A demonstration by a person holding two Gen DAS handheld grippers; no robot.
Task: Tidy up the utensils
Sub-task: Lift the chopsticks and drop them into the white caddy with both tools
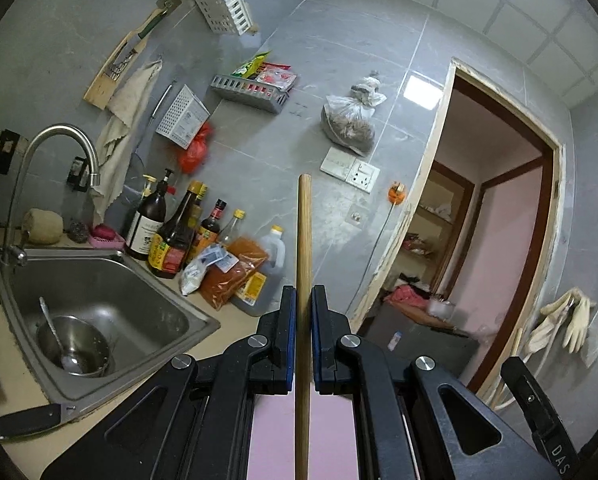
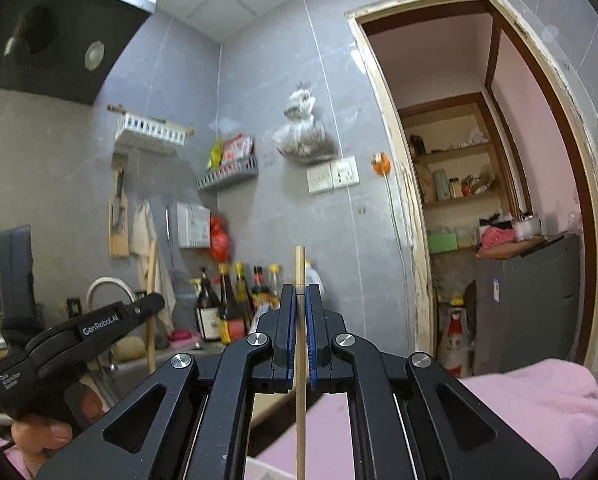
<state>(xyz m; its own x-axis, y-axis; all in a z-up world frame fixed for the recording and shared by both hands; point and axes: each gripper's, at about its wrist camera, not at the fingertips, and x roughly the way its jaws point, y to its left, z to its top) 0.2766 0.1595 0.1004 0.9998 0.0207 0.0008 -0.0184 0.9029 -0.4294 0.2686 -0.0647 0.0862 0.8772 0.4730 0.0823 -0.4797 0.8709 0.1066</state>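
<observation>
The left tongs clamp a thick wooden stick; the right tongs pinch a slimmer chopstick (both pointing level).

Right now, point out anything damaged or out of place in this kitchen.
The door frame is chipped, its paint peeling along the edge. In the sink sits a steel bowl with a ladle, not put away.

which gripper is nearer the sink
Left. The left gripper sits just beside the sink; the right gripper is farther off, with the left one between.
</observation>
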